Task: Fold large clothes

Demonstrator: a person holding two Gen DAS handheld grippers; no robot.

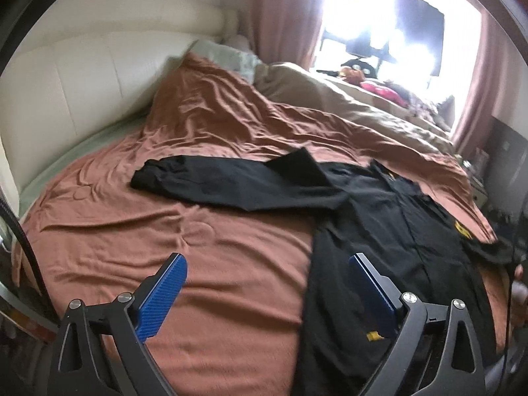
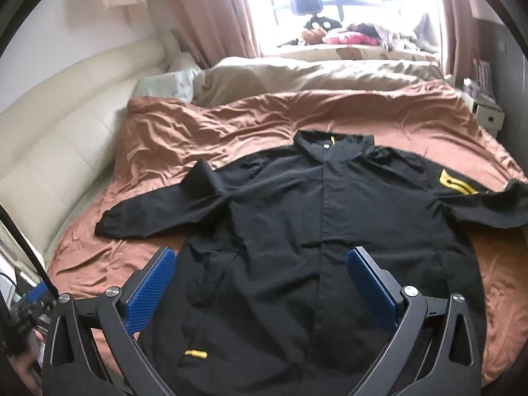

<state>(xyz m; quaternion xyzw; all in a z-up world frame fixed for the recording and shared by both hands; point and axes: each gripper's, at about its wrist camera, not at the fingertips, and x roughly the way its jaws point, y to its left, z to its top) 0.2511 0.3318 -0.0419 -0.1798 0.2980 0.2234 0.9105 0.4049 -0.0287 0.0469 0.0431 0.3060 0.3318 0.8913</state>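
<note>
A large black jacket (image 2: 316, 217) with yellow patches lies spread front-up on the rust-brown bed cover (image 2: 231, 122), collar toward the window. Its left sleeve (image 2: 158, 211) stretches out to the left and its right sleeve (image 2: 485, 208) runs to the right edge. In the left wrist view the jacket (image 1: 389, 224) lies to the right and its sleeve (image 1: 214, 184) reaches left across the cover (image 1: 165, 237). My left gripper (image 1: 267, 264) is open and empty above the jacket's lower left edge. My right gripper (image 2: 260, 257) is open and empty above the jacket's lower front.
A cream padded headboard (image 2: 66, 115) lines the left side. A beige duvet (image 2: 313, 72) and a pillow (image 2: 168, 82) lie at the far end under a bright window with pink curtains (image 2: 211, 10). A small white nightstand (image 2: 488, 115) stands at the right.
</note>
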